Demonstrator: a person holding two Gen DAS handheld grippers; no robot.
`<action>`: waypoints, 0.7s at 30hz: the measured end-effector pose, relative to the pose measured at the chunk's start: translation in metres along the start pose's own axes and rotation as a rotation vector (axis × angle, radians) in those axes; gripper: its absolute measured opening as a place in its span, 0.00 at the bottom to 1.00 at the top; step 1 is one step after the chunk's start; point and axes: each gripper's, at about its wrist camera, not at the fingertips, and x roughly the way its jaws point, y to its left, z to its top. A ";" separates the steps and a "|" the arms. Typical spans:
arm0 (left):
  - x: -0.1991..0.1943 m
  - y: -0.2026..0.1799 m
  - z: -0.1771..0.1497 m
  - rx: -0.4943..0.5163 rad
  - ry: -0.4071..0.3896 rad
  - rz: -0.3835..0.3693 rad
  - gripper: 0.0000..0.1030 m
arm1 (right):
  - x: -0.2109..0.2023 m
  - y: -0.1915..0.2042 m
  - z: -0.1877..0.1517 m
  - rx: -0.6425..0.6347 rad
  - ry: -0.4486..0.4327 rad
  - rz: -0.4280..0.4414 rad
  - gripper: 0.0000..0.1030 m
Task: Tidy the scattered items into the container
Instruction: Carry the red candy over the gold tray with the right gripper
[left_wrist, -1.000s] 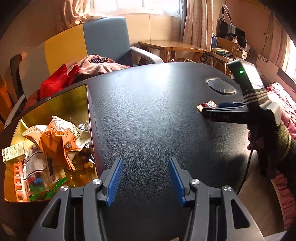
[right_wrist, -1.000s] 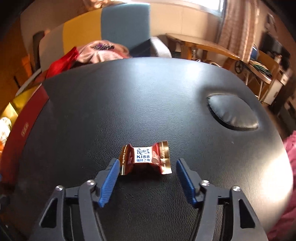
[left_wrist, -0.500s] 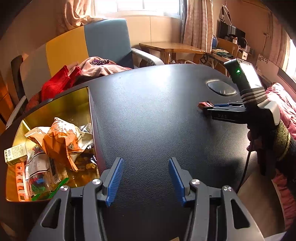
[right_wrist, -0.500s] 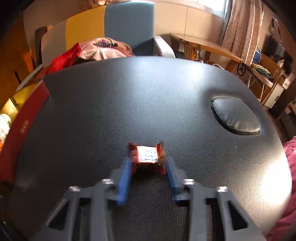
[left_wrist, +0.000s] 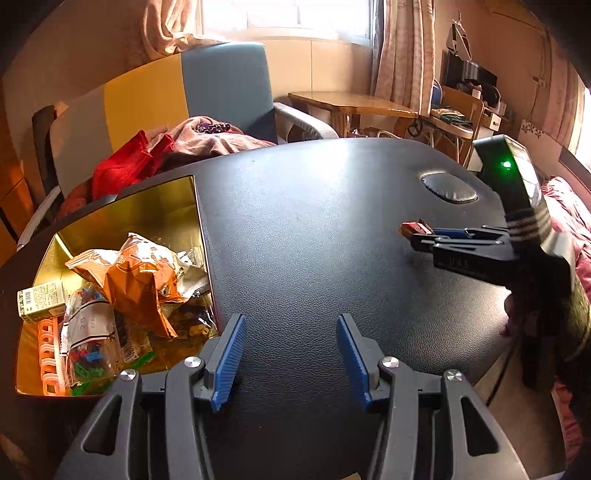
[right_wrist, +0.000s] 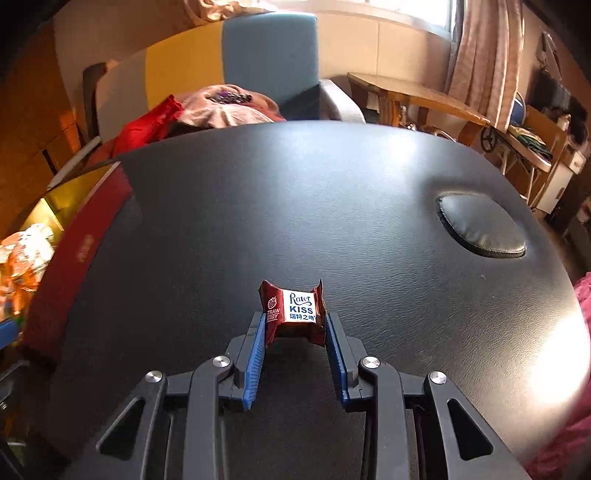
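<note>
Pinched between the blue ribbed fingers of the right gripper (right_wrist: 295, 325), a small red-and-white foil-wrapped strawberry candy (right_wrist: 293, 312) was held by its two crimped ends, with the printed white panel facing up. It could not be told whether the candy rested on the black leather-grained table (right_wrist: 332, 206) or was raised just clear of it. The same candy was seen from the left wrist view as a red sliver at the fingertips of the right gripper (left_wrist: 421, 230), well apart from the gold-lined, red-sided open box (left_wrist: 122, 210) at the table's left edge. That box was seen to hold an orange crinkled snack bag (left_wrist: 136, 273), a clear packet of small coloured pieces (left_wrist: 88, 343) and a small pale green carton (left_wrist: 40, 302). The candy was judged to be very light, with a firm core inside thin, slick foil whose twisted ends would fold easily; a hold across the solid middle was judged surer than one on the flared ends, since the wrapper might slip or crumple under little pressure. The left gripper (left_wrist: 291, 354) was held low over bare table beside the box, its fingers spread wide with nothing between them.
</note>
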 end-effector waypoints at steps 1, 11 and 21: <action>-0.001 0.001 0.000 -0.002 -0.002 0.002 0.50 | -0.002 0.004 -0.001 -0.001 -0.005 0.008 0.31; -0.015 0.019 0.000 -0.050 -0.042 0.054 0.50 | -0.027 0.054 0.004 -0.032 -0.060 0.080 0.31; -0.044 0.076 -0.009 -0.178 -0.098 0.181 0.50 | -0.060 0.123 0.027 -0.078 -0.147 0.233 0.31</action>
